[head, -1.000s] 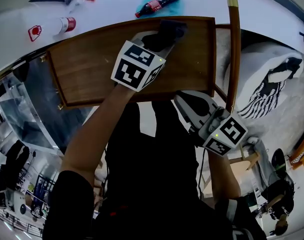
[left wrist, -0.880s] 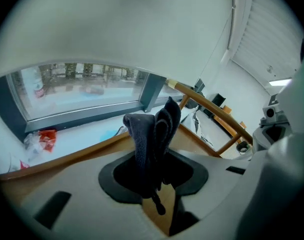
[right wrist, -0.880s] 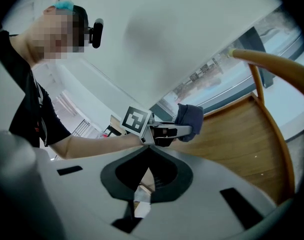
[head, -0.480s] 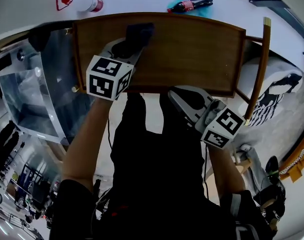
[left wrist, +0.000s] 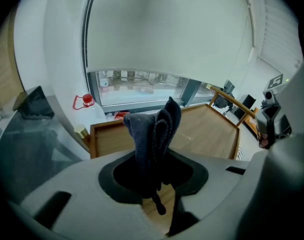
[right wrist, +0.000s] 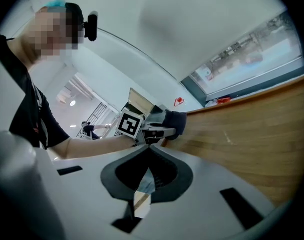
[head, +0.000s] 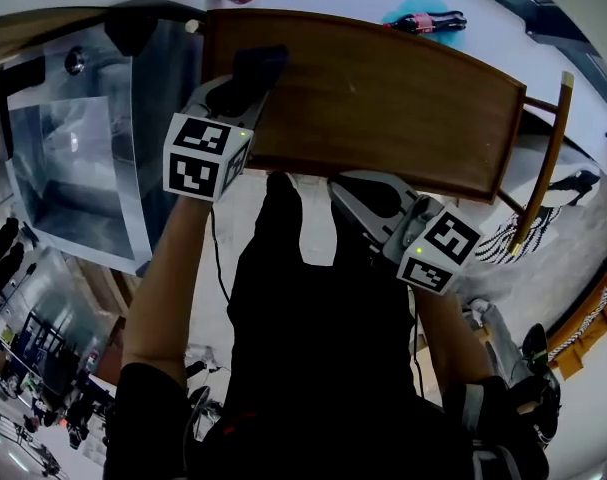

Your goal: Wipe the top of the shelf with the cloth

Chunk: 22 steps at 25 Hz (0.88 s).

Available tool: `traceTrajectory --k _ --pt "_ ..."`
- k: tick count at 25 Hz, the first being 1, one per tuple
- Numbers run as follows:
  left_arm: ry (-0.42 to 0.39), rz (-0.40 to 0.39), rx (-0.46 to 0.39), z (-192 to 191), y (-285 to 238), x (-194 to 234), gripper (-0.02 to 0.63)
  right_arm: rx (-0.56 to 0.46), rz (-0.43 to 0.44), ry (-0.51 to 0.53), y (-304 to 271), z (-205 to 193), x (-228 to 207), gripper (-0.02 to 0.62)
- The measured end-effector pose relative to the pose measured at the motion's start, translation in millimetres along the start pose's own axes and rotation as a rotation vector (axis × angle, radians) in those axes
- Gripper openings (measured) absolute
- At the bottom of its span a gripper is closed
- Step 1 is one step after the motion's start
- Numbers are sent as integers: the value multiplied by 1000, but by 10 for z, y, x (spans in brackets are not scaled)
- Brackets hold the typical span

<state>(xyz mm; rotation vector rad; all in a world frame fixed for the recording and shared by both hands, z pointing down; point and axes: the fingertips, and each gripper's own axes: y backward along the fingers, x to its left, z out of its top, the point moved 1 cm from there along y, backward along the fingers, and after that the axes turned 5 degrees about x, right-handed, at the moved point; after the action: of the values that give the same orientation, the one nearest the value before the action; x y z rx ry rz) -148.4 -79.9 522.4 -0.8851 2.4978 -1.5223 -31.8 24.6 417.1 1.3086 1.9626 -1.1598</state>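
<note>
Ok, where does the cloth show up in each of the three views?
Head view: the cloth is at upper left, over the left end of the shelf top.
Left gripper view: the cloth is dead centre, bunched and standing upright.
Right gripper view: the cloth is small, just left of centre, at the far end of the wood.
Shared landmark: the wooden shelf top shows in all three.

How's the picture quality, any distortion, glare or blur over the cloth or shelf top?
Head view: heavy fisheye bows the shelf top into an arc; the cloth reads as a dark, detail-poor patch. Left gripper view: cloth sharp, lighting even, corners vignetted black. Right gripper view: shelf top's grain clear, no glare.
</note>
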Motion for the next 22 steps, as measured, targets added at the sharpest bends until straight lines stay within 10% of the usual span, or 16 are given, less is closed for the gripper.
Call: traceTrajectory --k 22 --pt "-3 18 140 -519 -60 549 132 19 -12 -18 -376 21 19 5"
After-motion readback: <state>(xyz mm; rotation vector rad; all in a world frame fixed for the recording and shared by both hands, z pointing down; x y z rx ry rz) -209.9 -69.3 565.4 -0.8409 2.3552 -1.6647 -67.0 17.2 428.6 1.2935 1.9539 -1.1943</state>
